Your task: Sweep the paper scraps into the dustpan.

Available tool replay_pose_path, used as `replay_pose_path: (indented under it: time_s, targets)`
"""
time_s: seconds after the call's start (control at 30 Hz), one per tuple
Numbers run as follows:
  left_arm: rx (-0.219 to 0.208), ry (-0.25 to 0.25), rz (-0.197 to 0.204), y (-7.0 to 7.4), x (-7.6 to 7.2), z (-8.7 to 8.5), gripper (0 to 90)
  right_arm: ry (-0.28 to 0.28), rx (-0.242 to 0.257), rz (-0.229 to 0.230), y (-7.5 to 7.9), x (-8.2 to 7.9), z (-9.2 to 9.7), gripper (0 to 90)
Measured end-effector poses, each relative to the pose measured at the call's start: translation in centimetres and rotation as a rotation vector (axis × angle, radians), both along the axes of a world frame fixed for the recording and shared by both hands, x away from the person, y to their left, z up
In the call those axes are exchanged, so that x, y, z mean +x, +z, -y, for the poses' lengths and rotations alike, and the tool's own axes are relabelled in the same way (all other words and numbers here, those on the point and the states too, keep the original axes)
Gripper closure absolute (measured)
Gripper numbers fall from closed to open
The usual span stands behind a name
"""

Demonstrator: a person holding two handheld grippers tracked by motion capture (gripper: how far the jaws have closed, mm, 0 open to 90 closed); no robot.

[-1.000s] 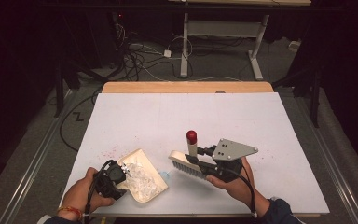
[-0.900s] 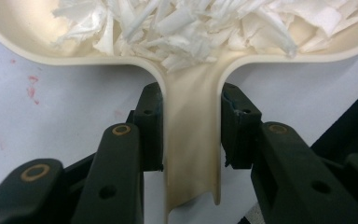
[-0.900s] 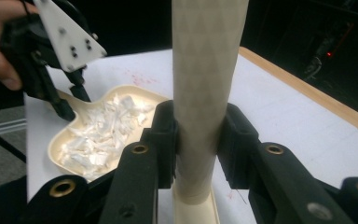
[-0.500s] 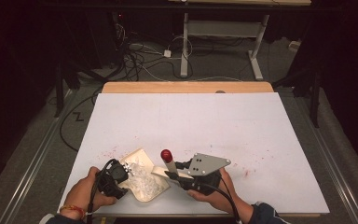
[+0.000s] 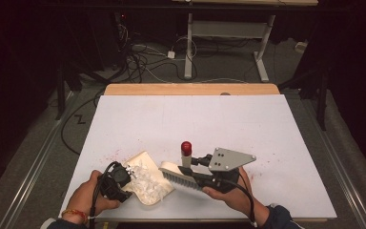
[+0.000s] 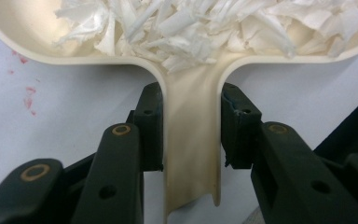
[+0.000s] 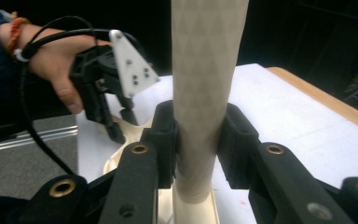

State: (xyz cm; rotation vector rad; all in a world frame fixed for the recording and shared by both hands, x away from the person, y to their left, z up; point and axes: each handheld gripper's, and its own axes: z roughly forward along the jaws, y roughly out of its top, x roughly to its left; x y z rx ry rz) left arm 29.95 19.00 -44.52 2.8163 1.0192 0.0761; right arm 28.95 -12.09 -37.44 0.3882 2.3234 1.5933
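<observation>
Right gripper [image 5: 190, 168] clamped on the cream handle of the brush [image 5: 183, 175], now swung back right from half a second ago, bristles just off the open right edge of the dustpan [image 5: 147, 183]; probably winding up for another sweep. Left gripper [image 6: 191, 126] closed on the dustpan's handle, unmoved at the near-left of the white table [image 5: 228, 124]. White paper shreds [image 6: 205, 28] heaped in the pan just beyond the left jaws. Red cap of the brush handle [image 5: 186, 147] pointing far.

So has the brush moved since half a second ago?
Yes. The brush, clamped in the right gripper, has swung rightward, away from the dustpan, which stays put.
</observation>
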Motion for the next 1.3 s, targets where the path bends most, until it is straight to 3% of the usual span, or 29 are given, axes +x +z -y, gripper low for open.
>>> replay_pose_path:
  time_s: [0.4, 0.77, 1.03, 1.1, 1.3]
  targets:
    - [-0.023, 0.029, -0.007, -0.2, 0.4, -0.1, 62.5, -0.109, -0.019, 0.006, 0.5, 1.4, 3.6, 71.3]
    - [-0.089, 0.141, 0.0, -0.3, 0.7, -0.3, 63.0, -0.182, 0.001, -0.034, 1.0, 2.0, 9.3, 71.3]
    - [-0.162, 0.254, 0.031, -0.5, 1.9, -0.9, 62.6, -0.153, -0.005, -0.078, 1.3, 1.8, 12.3, 71.3]
    - [-0.189, 0.283, 0.022, -0.6, 2.3, -1.1, 61.6, -0.14, -0.013, -0.093, 1.3, 1.8, 12.8, 71.3]
    - [-0.198, 0.332, 0.043, -0.6, 3.1, -0.9, 59.5, -0.101, -0.042, -0.167, 1.0, 2.2, 14.0, 71.2]
